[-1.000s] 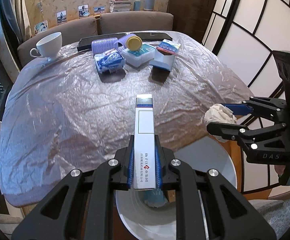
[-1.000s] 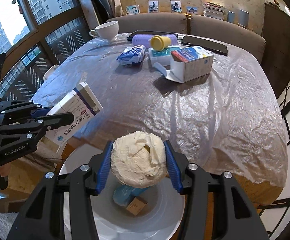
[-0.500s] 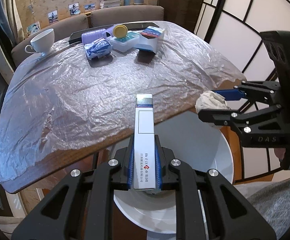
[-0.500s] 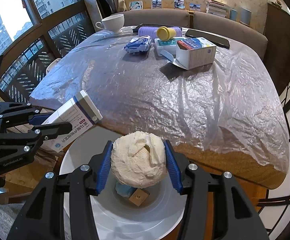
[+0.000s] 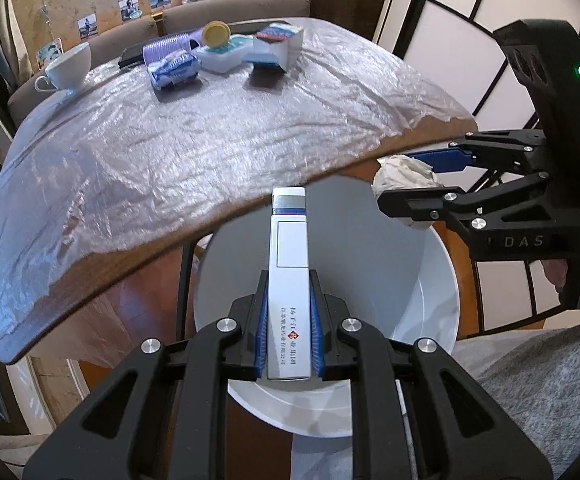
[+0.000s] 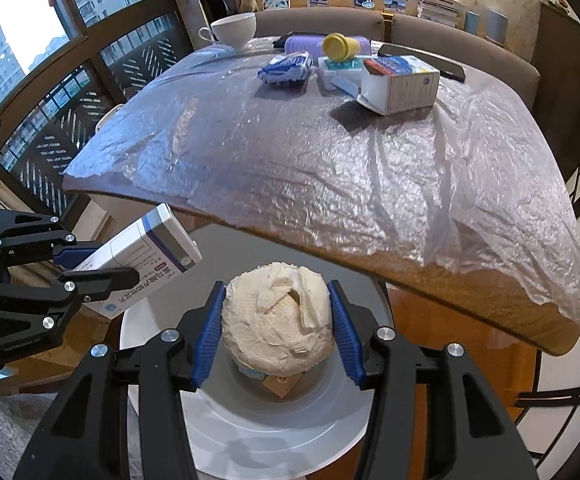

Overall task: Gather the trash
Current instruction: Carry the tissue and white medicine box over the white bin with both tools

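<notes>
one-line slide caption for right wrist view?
Right tool holds crumpled tissue ball above white trash bin.

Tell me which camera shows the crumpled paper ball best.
The right wrist view: the paper ball fills the centre, clamped in the right claw. The left wrist view shows it small at the right, partly hidden by a finger.

Daylight from window (image 6: 30,40), glare on plastic sheet (image 5: 194,148), fisheye-warped edges
</notes>
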The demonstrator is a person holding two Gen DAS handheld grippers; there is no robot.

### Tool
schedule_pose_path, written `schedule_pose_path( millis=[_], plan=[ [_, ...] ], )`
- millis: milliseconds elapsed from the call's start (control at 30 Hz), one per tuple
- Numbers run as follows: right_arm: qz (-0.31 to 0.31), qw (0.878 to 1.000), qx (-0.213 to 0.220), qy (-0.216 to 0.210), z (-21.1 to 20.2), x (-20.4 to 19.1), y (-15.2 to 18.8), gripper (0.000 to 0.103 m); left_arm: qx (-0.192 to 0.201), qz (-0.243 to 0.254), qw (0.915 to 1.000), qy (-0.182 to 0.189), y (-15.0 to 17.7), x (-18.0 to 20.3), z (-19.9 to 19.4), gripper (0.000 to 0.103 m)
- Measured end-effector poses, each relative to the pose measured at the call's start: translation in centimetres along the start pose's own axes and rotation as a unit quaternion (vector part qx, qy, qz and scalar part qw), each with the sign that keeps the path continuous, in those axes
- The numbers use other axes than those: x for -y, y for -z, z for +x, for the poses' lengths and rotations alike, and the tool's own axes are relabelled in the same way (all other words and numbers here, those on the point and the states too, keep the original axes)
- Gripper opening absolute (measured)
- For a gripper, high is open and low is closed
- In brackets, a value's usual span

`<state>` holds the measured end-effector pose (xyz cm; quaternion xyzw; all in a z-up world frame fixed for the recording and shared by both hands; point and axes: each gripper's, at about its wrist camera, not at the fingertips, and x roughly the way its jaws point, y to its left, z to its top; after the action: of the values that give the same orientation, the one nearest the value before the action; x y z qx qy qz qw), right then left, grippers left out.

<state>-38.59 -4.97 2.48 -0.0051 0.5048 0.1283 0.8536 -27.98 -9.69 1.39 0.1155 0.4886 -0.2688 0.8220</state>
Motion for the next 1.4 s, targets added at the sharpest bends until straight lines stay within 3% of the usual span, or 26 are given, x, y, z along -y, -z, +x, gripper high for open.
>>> schedule_pose_path(
  millis=[933, 1400],
  plan=[
    [0.001, 0.998, -0.063, 0.002, 4.4, 0.1, 4.1, 0.05, -0.06, 0.014, 0.9981, -0.001, 2.6, 0.5, 4.4, 0.019],
    [0.001, 0.996, -0.088, 0.003, 7.5, -0.3, 4.1, 0.05, -0.088, 0.015, 0.996, -0.007, 3.4, 0.6, 8.3, 0.019]
  ],
)
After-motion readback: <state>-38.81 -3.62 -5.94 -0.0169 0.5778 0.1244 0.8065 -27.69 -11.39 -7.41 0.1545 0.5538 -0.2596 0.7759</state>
